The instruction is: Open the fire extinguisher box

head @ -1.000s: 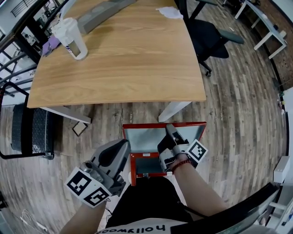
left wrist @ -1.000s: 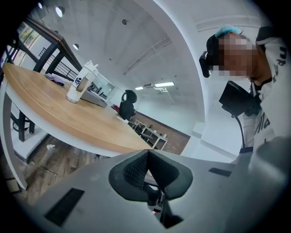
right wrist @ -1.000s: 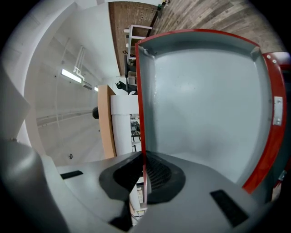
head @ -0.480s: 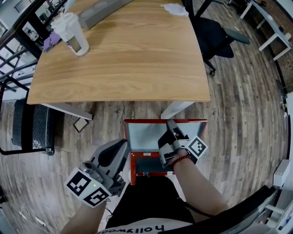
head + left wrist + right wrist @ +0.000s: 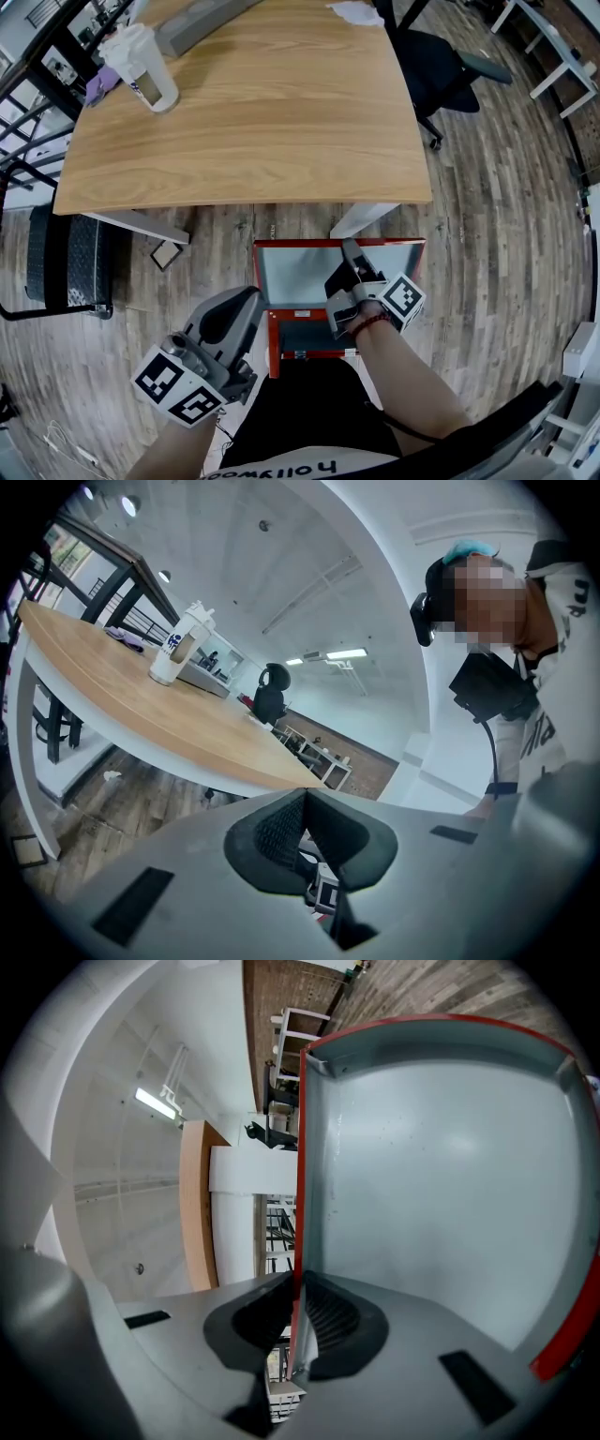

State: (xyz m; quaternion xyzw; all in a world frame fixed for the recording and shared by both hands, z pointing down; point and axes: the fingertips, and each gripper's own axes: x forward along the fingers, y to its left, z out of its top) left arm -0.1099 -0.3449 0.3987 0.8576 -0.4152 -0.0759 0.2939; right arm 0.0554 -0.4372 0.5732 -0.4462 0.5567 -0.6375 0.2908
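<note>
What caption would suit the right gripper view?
Right gripper pinching the edge of the opened, red-rimmed box door.

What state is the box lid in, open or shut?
Open: the lid stands swung up off the box, grey inside showing, its edge clamped in the right gripper.

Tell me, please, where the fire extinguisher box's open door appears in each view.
Head view: the door is at lower centre, just below the table's near edge, grey inner face showing, with the right gripper clamped on it.
Left gripper view: it cannot be made out.
Right gripper view: it fills the right half, red edge between the jaws.
Shared landmark: the wooden table.
</note>
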